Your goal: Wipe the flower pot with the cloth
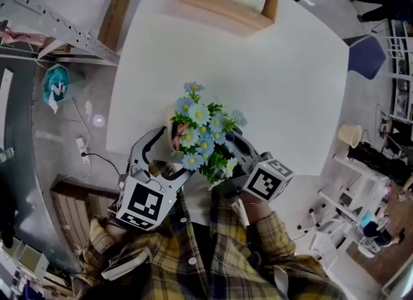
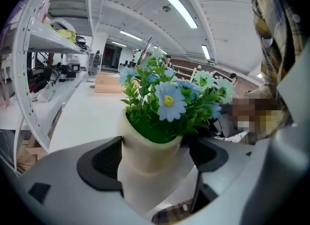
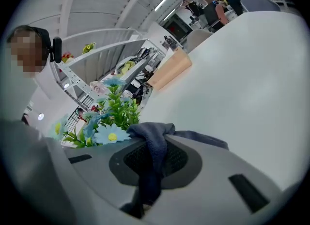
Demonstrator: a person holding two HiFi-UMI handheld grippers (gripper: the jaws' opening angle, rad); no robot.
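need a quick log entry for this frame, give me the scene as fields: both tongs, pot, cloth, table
left tongs: closed on the flower pot, pads against its sides
right tongs: clamped on the cloth, a dark blue-grey fold over one pad
flower pot: cream, holds blue flowers, by the table's near edge
cloth on pot: no contact visible in any view
table: white, wooden box at the far end
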